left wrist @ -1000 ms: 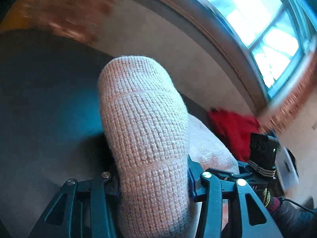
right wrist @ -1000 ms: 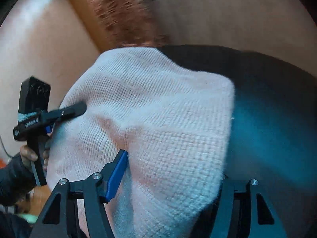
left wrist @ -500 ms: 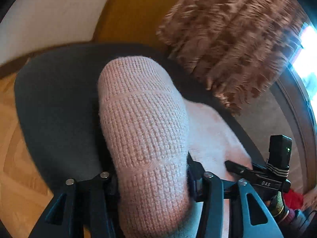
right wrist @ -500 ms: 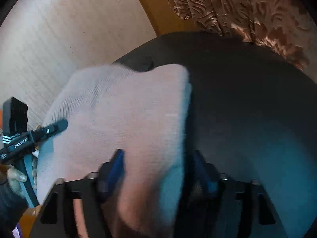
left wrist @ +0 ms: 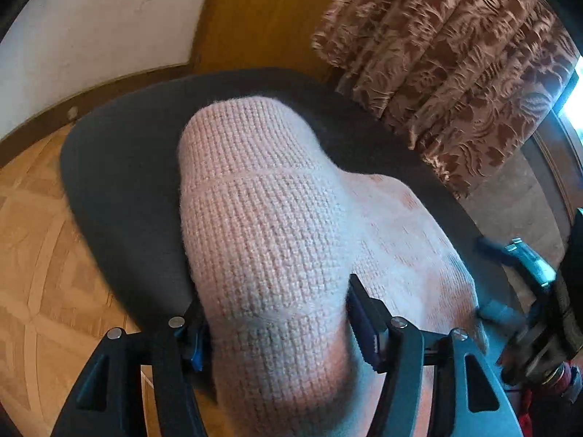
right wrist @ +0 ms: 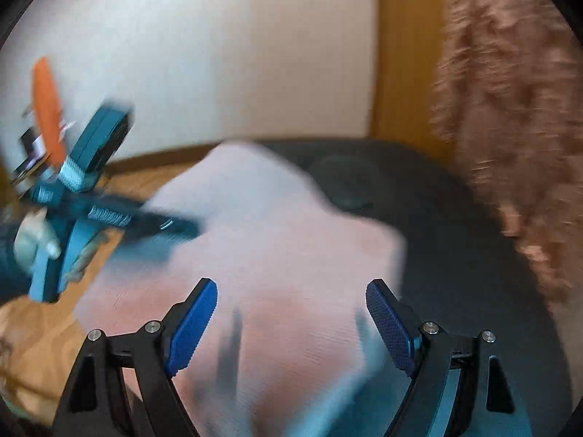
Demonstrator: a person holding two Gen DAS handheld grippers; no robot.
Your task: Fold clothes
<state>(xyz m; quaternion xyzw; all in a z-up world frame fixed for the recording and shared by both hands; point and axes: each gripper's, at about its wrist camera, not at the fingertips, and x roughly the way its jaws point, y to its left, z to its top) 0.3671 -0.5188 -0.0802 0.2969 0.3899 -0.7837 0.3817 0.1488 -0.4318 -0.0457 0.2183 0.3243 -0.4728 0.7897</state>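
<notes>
A pale pink knitted garment (left wrist: 269, 240) lies on a dark grey round seat (left wrist: 120, 189). My left gripper (left wrist: 277, 324) is shut on a bunched fold of it, which bulges up between the fingers and hides the tips. In the right wrist view the garment (right wrist: 277, 255) is blurred and lies flat below my right gripper (right wrist: 291, 309), which is open and empty, its blue pads (right wrist: 193, 320) spread wide just above the cloth. The left gripper (right wrist: 109, 218) shows at the left there. The right gripper (left wrist: 528, 273) shows at the right edge of the left wrist view.
A brown patterned curtain (left wrist: 455, 65) hangs behind the seat at the right. Parquet floor (left wrist: 40, 255) lies to the left. A white wall (right wrist: 218, 54) and a yellow-brown panel (left wrist: 255, 18) stand behind.
My right gripper has opened and let go of the garment, which now lies flat beneath it. My left gripper still holds its fold; both views swung toward the wall and curtain.
</notes>
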